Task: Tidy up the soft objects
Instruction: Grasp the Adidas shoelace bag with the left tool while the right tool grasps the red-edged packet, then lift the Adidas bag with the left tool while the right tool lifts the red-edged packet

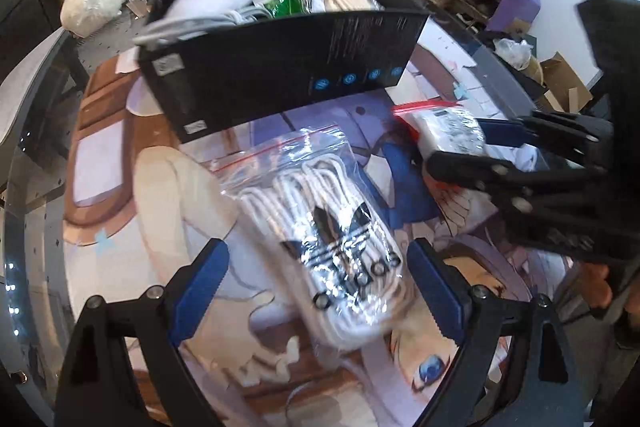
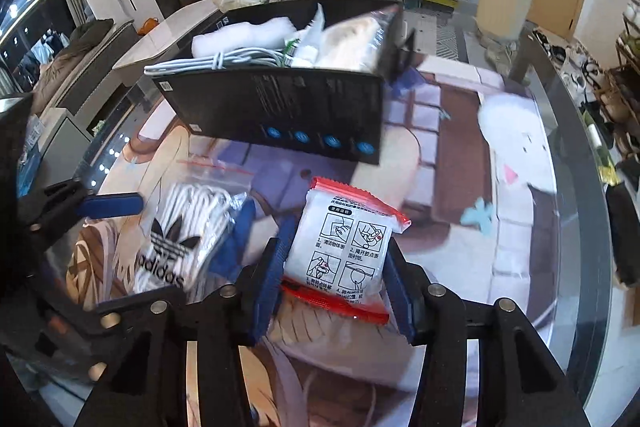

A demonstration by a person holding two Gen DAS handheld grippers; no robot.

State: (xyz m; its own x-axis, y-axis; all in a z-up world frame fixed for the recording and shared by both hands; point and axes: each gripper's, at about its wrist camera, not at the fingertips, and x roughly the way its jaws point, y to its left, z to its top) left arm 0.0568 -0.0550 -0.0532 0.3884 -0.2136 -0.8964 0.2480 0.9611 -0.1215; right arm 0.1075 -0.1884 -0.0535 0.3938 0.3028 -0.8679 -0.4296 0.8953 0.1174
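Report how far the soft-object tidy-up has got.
Done: the black box already holds cables and soft packs. In hand: the right gripper has closed on the red-edged packet. Left: the zip bag of white laces, between the open left gripper fingers.

The black box [image 1: 280, 67] hides most of what it holds; only the tops of a white cable bundle [image 2: 208, 61] and some packets show above its near wall. Between the left fingers [image 1: 200, 279], the zip bag of white cords [image 1: 320, 227] is smeared by blur and glare. The small print on the red-edged packet [image 2: 344, 247] between the right fingers [image 2: 272, 279] is too fine to read.
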